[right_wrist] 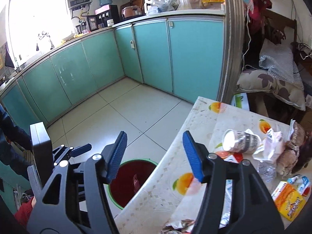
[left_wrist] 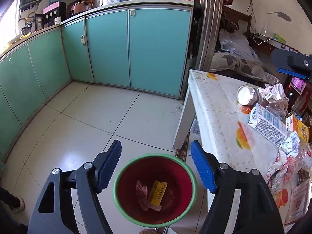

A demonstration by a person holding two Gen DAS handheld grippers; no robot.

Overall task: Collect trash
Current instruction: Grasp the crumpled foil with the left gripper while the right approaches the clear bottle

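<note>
so, trash run: both grippers empty over the bin, table still loaded

left to right then. over on the left the left gripper [left_wrist: 156,165] hangs right above the red bin [left_wrist: 155,190] with the green rim, jaws spread wide, nothing between the blue pads. down in the bin there's a yellow packet [left_wrist: 158,192] and a pinkish wrapper [left_wrist: 142,192] lying at the bottom.

the right gripper [right_wrist: 154,154] sits over the table [right_wrist: 156,191] edge, jaws also well apart and holding nothing, with the bin partly showing below the edge.

further right on the tablecloth is what's left: a tipped paper cup [right_wrist: 238,142] on its side, a crumpled white wrapper [right_wrist: 270,146] touching it, a clear crushed bottle [right_wrist: 266,170] just beside that, a milk carton [left_wrist: 267,124], a ball of foil [left_wrist: 290,143] and an orange box [right_wrist: 288,200] near the front right corner.

my take on handling: it all looks light. the cup is thin and will squash, so i'd pinch it across the rim end. carton and box look stiffer, take them across the narrow sides. wrappers and foil are soft, just grab a bunched part. the bottle looks slippery, so squeeze at a crease.
</note>
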